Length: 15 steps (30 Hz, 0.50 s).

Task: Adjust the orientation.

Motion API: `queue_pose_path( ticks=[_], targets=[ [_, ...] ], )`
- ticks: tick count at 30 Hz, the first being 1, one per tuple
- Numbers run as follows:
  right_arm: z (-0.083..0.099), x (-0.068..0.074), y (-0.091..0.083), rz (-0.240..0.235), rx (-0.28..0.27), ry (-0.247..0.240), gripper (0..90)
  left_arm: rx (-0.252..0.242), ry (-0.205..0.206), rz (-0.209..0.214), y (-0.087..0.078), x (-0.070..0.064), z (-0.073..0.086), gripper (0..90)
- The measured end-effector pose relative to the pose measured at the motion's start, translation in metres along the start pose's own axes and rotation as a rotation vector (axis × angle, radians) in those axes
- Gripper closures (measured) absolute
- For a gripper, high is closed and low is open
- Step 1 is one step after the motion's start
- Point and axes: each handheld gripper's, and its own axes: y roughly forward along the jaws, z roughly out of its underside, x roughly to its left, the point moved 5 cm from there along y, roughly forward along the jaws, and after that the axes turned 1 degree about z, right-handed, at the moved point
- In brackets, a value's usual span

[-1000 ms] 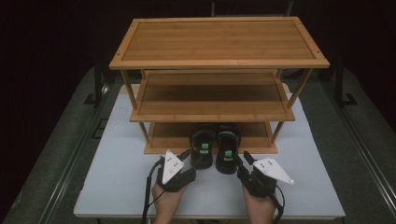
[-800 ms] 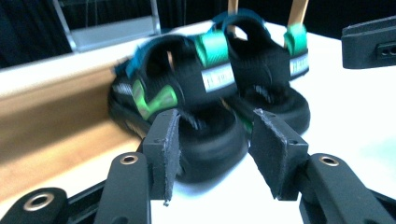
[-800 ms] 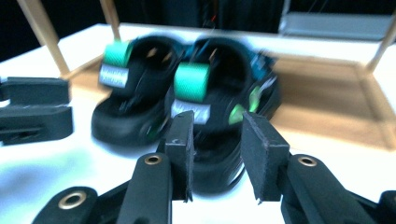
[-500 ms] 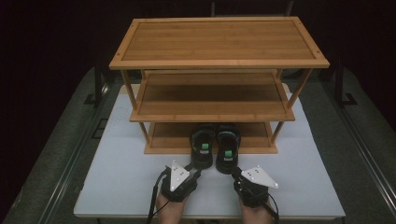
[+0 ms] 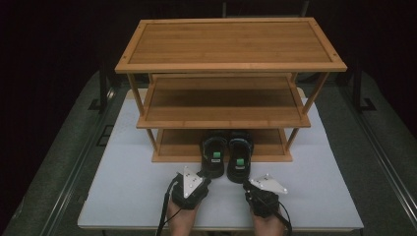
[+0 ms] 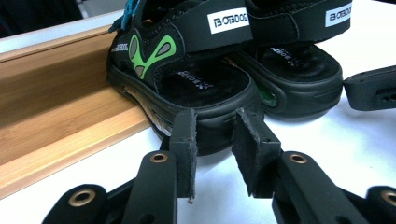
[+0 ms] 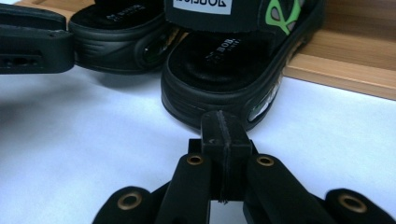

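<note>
judging from the heels hanging off the rack's bottom shelf [image 5: 177,142], either sandal could have tipped or slid onto the table [image 5: 123,196] if nudged by a careless jaw. left gripper [image 6: 217,140] stood narrowly parted, empty, just short of the left sandal [image 6: 187,79]; right gripper [image 7: 223,135] was pressed closed, empty, just before the right sandal [image 7: 224,65].

"BOBDOG" on white strap labels of left sandal [image 6: 187,70] and right sandal [image 6: 299,56].
</note>
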Motion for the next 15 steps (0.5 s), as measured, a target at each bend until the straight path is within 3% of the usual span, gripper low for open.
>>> queue_pose_path(
  ticks=[6, 8, 15],
  targets=[
    [-0.003, 0.002, -0.001, 0.022, -0.036, -0.012, 89.5, -0.006, 0.019, -0.004, 0.002, 0.000, -0.002, 71.6],
    [-0.006, 0.004, -0.002, 0.025, -0.050, -0.020, 89.6, -0.014, 0.043, 0.000, 0.001, 0.000, -0.004, 81.1],
    [-0.018, 0.001, 0.000, 0.041, -0.073, -0.024, 89.6, 0.003, 0.038, 0.029, 0.006, 0.004, -0.009, 90.0]
  ],
)
